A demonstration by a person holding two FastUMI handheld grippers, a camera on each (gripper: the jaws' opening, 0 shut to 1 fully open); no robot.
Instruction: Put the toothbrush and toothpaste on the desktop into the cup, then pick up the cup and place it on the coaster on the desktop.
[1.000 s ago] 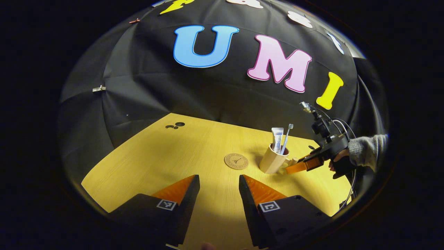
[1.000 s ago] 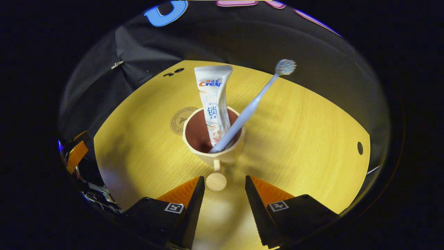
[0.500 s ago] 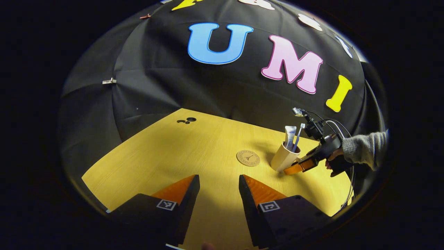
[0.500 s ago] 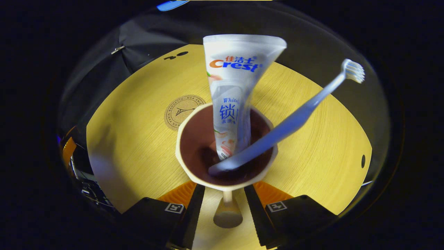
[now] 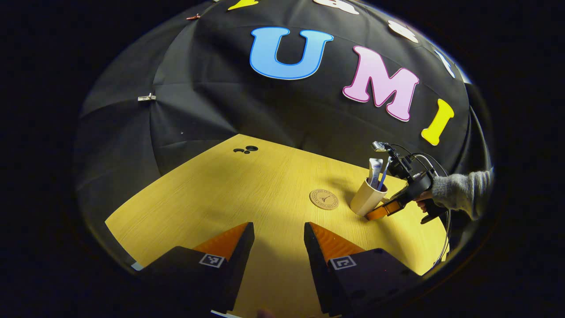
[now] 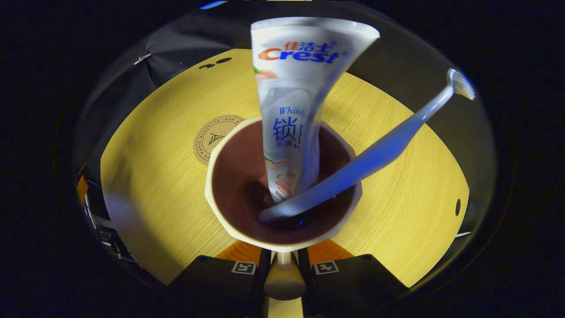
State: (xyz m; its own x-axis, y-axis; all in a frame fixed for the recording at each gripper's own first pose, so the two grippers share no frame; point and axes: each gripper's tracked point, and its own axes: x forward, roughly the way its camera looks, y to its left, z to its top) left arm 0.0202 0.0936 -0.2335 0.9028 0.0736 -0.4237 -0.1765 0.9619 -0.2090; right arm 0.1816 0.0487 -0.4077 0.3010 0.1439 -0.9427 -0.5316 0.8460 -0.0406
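Note:
A cream cup with a dark inside stands on the wooden desktop, holding a white toothpaste tube and a pale blue toothbrush. My right gripper is shut on the cup's handle, one finger on each side of its stem. The round cork coaster lies just left of the cup. In the left gripper view the cup stands right of the coaster, with the right gripper at its handle. My left gripper hangs open over the near desktop, holding nothing.
A hand in a grey sleeve holds the right gripper, with cables trailing behind it. The desktop has small dark holes at its far left and one at the right. Black cloth walls surround the desk.
My right gripper moved in over the cup's handle and its fingers closed on it. The left gripper drew back slightly, so the cup looks smaller there.

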